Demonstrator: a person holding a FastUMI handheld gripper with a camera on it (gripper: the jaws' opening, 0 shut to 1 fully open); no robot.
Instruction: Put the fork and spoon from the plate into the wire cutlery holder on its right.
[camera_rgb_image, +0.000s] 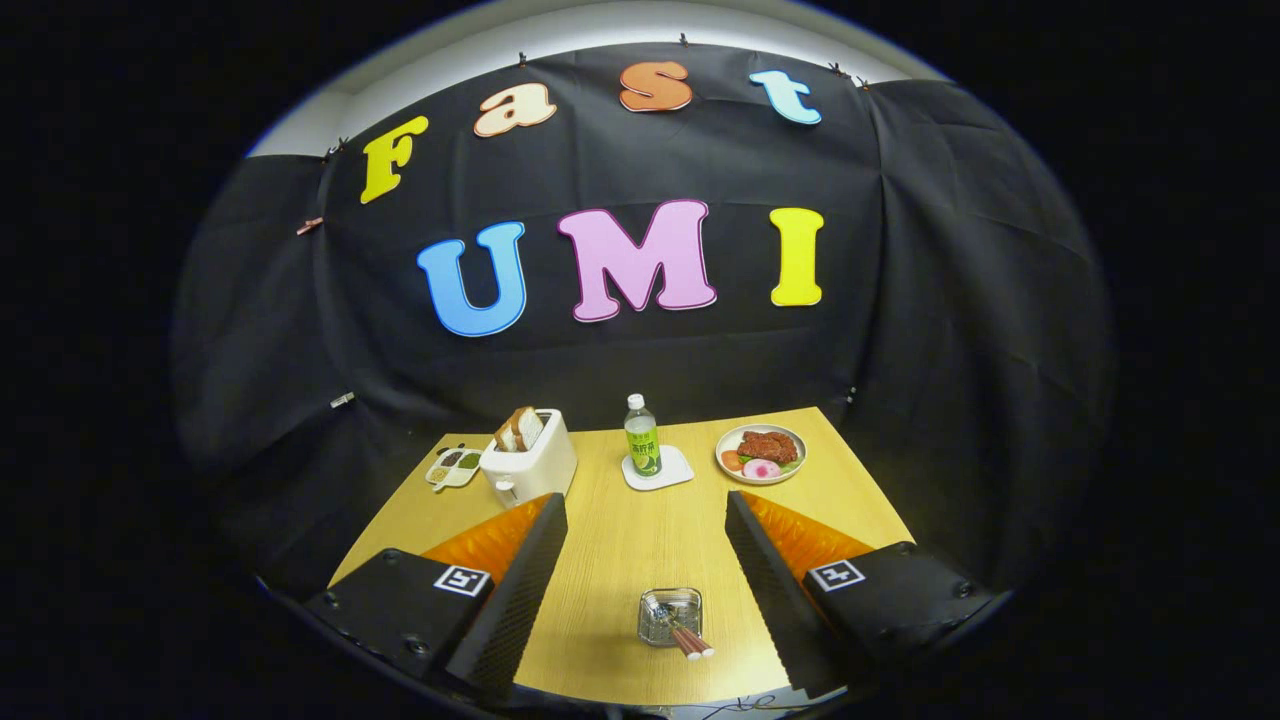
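My gripper (645, 500) is open and held high above the wooden table (610, 560), with nothing between its fingers. Below the gap between the fingers, near the table's front edge, stands a small square wire cutlery holder (668, 612). Two pieces of cutlery (688, 640) rest in it, their reddish-brown handles with pale ends sticking out toward me. I cannot tell which is the fork and which the spoon. A round plate (790, 440) with food on it sits at the far right of the table, beyond the right finger.
A white toaster (530, 470) with bread slices stands at the far left, and a small sauce tray (452, 466) lies to its left. A green-labelled bottle (642, 445) stands on a white coaster (660, 472) at the back centre.
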